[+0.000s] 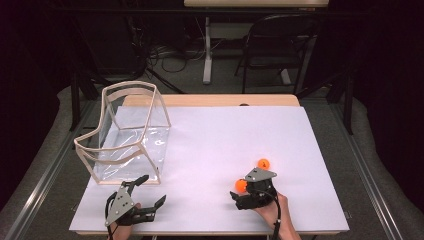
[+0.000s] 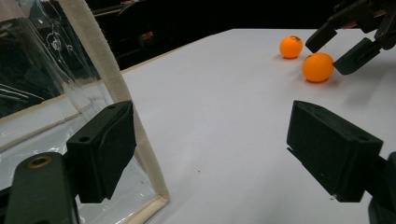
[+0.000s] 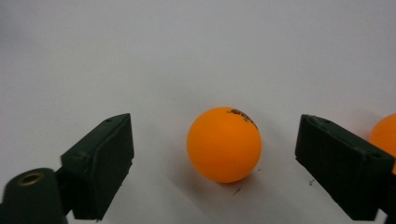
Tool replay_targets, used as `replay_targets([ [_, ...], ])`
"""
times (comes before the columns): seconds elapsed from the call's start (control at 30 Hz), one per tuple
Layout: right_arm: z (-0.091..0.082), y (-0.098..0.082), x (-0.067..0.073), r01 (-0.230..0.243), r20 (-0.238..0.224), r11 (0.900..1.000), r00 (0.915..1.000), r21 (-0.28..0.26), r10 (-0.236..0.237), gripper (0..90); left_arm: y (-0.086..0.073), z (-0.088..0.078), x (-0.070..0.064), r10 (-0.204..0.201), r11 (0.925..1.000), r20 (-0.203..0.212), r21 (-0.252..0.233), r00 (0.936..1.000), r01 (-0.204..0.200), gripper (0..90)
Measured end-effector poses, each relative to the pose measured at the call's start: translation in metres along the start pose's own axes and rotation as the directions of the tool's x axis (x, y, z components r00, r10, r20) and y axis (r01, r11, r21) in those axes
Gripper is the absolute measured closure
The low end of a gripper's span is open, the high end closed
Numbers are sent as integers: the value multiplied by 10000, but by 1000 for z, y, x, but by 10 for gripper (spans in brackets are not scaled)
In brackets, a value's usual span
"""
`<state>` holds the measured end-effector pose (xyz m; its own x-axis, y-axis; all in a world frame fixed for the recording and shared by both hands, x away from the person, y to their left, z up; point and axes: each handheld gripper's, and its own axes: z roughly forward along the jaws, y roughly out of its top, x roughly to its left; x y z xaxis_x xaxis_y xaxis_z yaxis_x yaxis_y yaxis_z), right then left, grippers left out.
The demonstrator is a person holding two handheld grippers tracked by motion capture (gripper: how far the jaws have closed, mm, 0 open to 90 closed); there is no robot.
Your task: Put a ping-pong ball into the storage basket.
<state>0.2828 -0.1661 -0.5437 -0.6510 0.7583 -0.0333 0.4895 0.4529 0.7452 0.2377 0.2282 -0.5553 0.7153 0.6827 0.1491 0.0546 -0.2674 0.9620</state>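
Observation:
Two orange balls lie on the white table sheet (image 1: pixel 225 130). The nearer ball (image 1: pixel 241 185) (image 3: pixel 224 144) sits between the jaws of my right gripper (image 1: pixel 240 190) (image 3: pixel 215 154), which is open, and neither jaw touches it. The second ball (image 1: pixel 263 163) (image 3: pixel 385 135) rests just beyond, to the right. My left gripper (image 1: pixel 154 189) (image 2: pixel 210 149) is open and empty at the near left, beside the front corner of a clear bag with beige trim (image 1: pixel 127 132) (image 2: pixel 88 60). The left gripper view also shows both balls (image 2: pixel 317 67) (image 2: pixel 291 46) and the right gripper (image 2: pixel 334 50).
The clear bag stands open-topped on the left part of the sheet. The table's front edge (image 1: pixel 210 232) runs just below both hands. Beyond the table are a folding chair (image 1: pixel 275 45), a desk leg and cables on the floor.

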Motion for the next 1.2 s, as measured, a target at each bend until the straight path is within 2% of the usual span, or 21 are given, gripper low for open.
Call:
replay_targets([
  [0.5,7,-2,-2,-53,191,9990,9998,437,45,318,0,0,0,-2,10000,41,-18,10000,2,160],
  [1.2,12,-4,-1,-56,346,9974,9994,718,31,499,0,1,0,-24,10000,88,9,10000,24,160],
])
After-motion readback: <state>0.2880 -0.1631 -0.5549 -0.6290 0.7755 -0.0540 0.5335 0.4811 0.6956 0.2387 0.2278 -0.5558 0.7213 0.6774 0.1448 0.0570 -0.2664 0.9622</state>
